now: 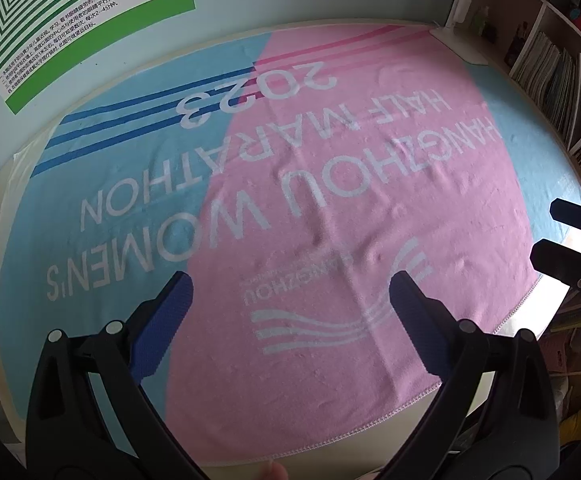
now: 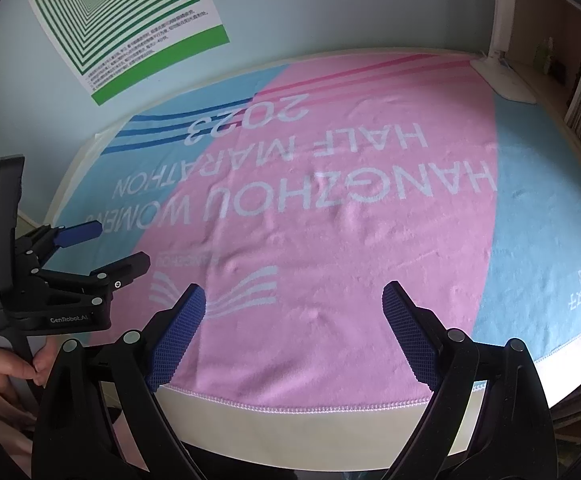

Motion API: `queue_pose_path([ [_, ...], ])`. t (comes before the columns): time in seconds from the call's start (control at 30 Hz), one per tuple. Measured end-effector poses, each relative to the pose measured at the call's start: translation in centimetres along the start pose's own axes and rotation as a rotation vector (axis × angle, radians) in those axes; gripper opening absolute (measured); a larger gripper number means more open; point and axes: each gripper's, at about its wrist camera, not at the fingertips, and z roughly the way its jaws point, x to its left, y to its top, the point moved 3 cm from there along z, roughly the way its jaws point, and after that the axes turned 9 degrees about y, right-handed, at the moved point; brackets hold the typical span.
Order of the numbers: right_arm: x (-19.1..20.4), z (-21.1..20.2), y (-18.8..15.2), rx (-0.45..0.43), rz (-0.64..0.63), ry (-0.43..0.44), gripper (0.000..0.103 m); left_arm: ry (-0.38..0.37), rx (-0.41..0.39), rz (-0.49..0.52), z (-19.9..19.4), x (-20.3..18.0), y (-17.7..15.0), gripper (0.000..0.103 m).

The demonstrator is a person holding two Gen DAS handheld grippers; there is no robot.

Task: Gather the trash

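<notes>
No trash shows in either view. A pink and light-blue towel (image 1: 310, 200) printed "HANGZHOU WOMEN'S HALF MARATHON 2023" covers the tabletop; it also shows in the right wrist view (image 2: 350, 220). My left gripper (image 1: 290, 284) is open and empty above the towel's near part. My right gripper (image 2: 294, 296) is open and empty above the towel's front edge. The left gripper (image 2: 124, 244) also shows at the left of the right wrist view, held in a hand. The right gripper (image 1: 550, 232) shows at the right edge of the left wrist view.
A green-and-white striped poster (image 1: 70, 12) hangs on the back wall. A white lamp base (image 1: 458, 46) stands at the table's back right corner. Shelves with books (image 1: 550, 68) stand to the right. The table's pale front edge (image 2: 310, 428) lies below the towel.
</notes>
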Motion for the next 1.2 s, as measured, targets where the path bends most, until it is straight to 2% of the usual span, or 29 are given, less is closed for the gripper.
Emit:
queue_pose_path([
  [0.97,-0.46,0.04,-0.08,0.006,0.012,-0.013,0.089,-0.005,0.000,0.019,0.06,-0.40,0.30,0.096],
  [1.2,-0.70,0.13,-0.19,0.007,0.018,-0.016,0.089,0.006,-0.021,0.032,-0.16,-0.63,0.42,0.096],
])
